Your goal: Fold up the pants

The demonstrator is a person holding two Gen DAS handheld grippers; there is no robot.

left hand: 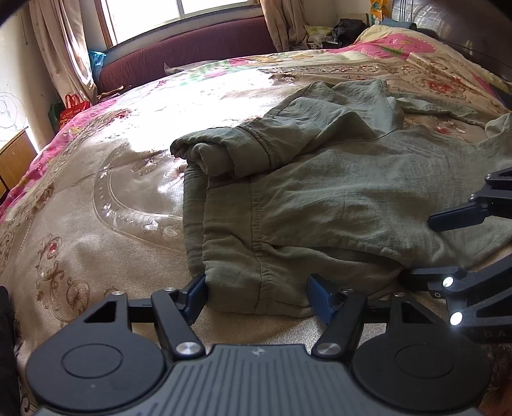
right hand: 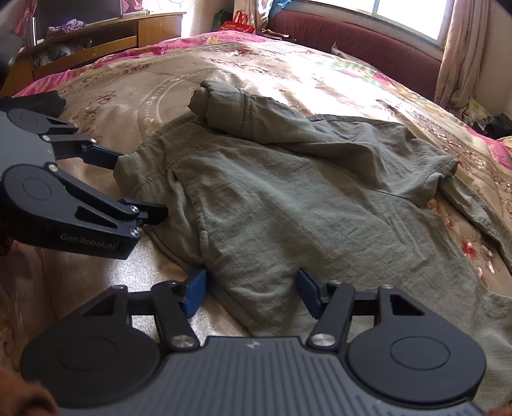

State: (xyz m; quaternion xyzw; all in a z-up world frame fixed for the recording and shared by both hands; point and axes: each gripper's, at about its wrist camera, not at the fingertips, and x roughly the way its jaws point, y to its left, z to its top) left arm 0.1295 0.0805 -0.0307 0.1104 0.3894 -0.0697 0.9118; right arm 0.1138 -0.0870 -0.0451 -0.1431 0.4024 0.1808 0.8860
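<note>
Olive green pants [left hand: 320, 198] lie crumpled on the flowered bedspread [left hand: 96, 198], one leg folded back over the rest, its cuff [left hand: 204, 153] rolled on top. My left gripper [left hand: 257, 294] is open, its blue fingers on either side of the pants' near edge by the waistband. It also shows in the right wrist view [right hand: 128, 185], open at the waistband corner. My right gripper [right hand: 251, 292] is open, its fingers on either side of the pants' [right hand: 288, 204] near edge. It also shows at the right edge of the left wrist view [left hand: 425, 249], open over the fabric.
The bed fills both views. A maroon padded headboard [left hand: 192, 51] runs under a bright window. A wooden cabinet [right hand: 96, 35] stands beyond the bed. A red bag [left hand: 72, 107] sits beside the bed. Dark clothes [left hand: 348, 28] lie far right.
</note>
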